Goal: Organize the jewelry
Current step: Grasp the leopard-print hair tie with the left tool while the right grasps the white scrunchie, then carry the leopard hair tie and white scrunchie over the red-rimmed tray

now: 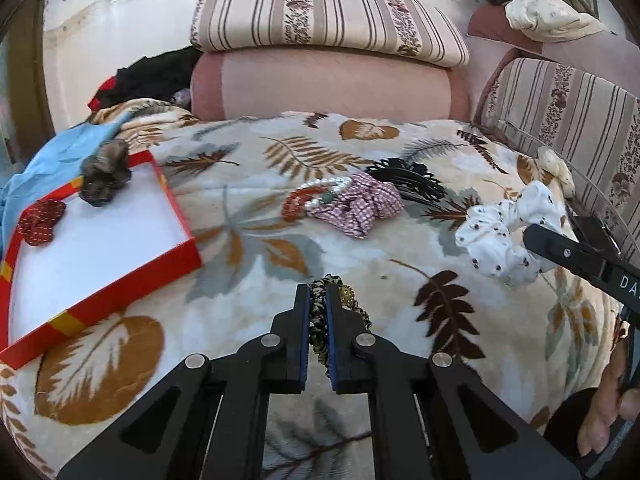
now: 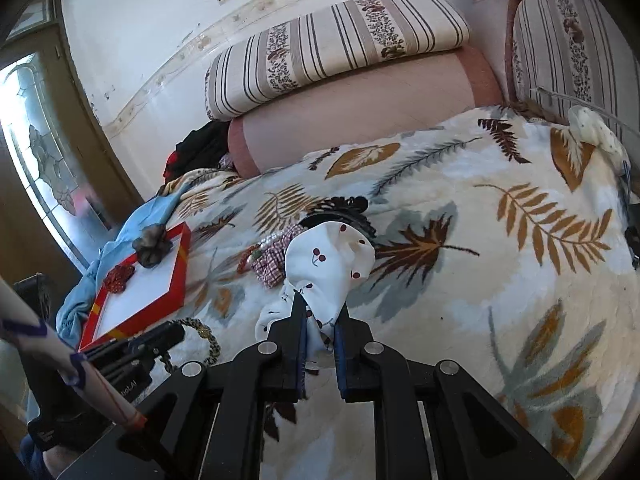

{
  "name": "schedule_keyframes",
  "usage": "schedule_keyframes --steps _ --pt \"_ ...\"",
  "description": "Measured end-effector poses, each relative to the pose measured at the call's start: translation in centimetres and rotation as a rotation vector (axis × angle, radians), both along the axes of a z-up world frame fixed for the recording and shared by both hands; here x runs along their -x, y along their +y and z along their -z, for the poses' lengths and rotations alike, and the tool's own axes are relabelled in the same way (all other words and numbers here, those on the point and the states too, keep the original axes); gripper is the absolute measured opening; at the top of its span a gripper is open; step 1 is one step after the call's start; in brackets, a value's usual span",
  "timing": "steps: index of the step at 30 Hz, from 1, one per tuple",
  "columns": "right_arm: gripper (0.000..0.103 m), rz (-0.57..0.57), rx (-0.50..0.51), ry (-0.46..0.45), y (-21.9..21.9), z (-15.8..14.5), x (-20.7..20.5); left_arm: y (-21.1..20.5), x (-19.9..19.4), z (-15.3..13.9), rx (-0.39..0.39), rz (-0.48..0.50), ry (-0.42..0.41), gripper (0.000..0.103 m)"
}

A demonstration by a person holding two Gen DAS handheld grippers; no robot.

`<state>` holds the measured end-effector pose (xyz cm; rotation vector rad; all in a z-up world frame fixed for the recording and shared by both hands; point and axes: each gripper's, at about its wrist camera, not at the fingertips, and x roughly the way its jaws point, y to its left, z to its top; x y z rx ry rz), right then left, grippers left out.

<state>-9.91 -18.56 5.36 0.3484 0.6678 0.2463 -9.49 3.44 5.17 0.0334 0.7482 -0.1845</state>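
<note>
Over the leaf-patterned blanket (image 1: 248,264), the left gripper (image 1: 319,300) pinches a leopard-print scrunchie (image 1: 317,308); the right gripper (image 2: 320,312) clamps a white cherry-print scrunchie (image 2: 332,256). Both should be carried clear of the fabric, then released inside the red shallow cardboard box (image 1: 176,200).

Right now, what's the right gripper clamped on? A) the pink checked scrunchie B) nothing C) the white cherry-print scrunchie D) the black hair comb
C: in the right wrist view the right gripper has its jaws closed on the white cherry-print scrunchie, lifted off the blanket; the left wrist view shows the same grip from the side.
</note>
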Motion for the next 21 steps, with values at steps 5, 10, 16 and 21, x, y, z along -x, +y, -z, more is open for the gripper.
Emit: schedule_keyframes --steps 5,10,16,21 --pt "0.013 -0.010 0.033 -0.005 0.5 0.0 0.5 -0.5 0.2 0.2 -0.039 0.003 -0.024 0.007" --pt "0.013 -0.026 0.053 -0.009 0.9 0.1 0.5 -1.3 0.4 0.5 -0.095 0.008 -0.047 0.007" --pt "0.013 -0.021 0.043 0.003 0.7 0.3 0.4 -1.1 0.3 0.6 -0.107 -0.006 -0.048 0.007" --pt "0.013 -0.022 0.045 0.003 0.7 0.3 0.4 -1.0 0.3 0.6 -0.112 -0.013 -0.049 0.007"
